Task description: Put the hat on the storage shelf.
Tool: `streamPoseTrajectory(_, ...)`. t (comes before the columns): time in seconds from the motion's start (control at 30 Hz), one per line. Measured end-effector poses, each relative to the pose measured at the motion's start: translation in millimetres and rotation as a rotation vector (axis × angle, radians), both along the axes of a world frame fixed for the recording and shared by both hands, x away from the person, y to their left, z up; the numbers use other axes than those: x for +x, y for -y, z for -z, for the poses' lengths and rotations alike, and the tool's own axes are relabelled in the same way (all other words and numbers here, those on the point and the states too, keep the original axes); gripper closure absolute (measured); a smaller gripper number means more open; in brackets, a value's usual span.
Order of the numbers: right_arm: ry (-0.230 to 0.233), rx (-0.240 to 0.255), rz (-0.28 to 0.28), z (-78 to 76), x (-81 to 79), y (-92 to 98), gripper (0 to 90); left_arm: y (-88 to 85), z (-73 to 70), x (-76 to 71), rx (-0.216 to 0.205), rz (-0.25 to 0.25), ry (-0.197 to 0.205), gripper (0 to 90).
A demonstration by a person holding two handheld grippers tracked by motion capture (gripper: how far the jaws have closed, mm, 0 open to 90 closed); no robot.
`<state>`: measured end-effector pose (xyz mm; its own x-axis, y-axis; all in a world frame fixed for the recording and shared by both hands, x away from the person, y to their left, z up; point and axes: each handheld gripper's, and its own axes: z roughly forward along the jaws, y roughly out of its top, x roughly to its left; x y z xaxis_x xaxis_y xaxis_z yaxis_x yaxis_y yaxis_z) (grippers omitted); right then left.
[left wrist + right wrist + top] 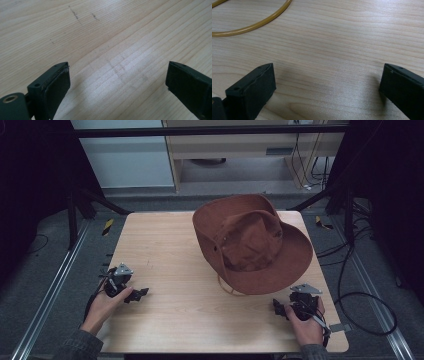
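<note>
Pale wooden table (170, 270) carries a brown hat (252, 245) at two o'clock, brim down. Left gripper (137, 295) and right gripper (278, 307) rest wide open, empty. Best approach: pinch opposite brim edges, avoiding the cord (254, 25).
</note>
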<state>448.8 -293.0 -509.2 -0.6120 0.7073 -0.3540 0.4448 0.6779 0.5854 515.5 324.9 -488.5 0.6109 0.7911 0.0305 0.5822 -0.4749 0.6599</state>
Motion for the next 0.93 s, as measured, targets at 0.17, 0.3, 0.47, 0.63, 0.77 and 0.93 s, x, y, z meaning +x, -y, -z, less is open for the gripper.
streamPoseTrajectory(0.17, -0.002, 0.0, 0.002, -0.1, -0.2, 0.0, 0.5, 5.7, 5.9, 1.5, 0.0, 0.012, 0.002, 5.2)
streamPoseTrajectory(0.3, -0.001, -0.001, 0.003, -0.1, -0.2, 0.0, 0.5, 11.0, 12.5, 1.5, -0.004, 0.013, -0.005, 3.6)
streamPoseTrajectory(0.47, 0.0, 0.0, 0.001, 0.0, 0.0, 0.0, 0.5, 11.7, 15.6, 1.1, -0.024, 0.011, 0.022, 2.1)
streamPoseTrajectory(0.63, 0.0, 0.0, 0.0, 0.0, 0.0, 0.0, 0.5, 10.1, 18.8, -2.0, -0.042, 0.0, 0.053, 0.9)
streamPoseTrajectory(0.77, -0.002, -0.001, -0.003, -0.5, -0.4, 0.1, 0.7, 11.1, 19.0, -3.8, -0.043, -0.02, 0.054, 0.7)
streamPoseTrajectory(0.93, 0.0, 0.004, 0.005, 0.4, -1.5, -1.3, 0.7, 11.7, 19.2, -4.6, -0.045, -0.026, 0.056, 0.6)
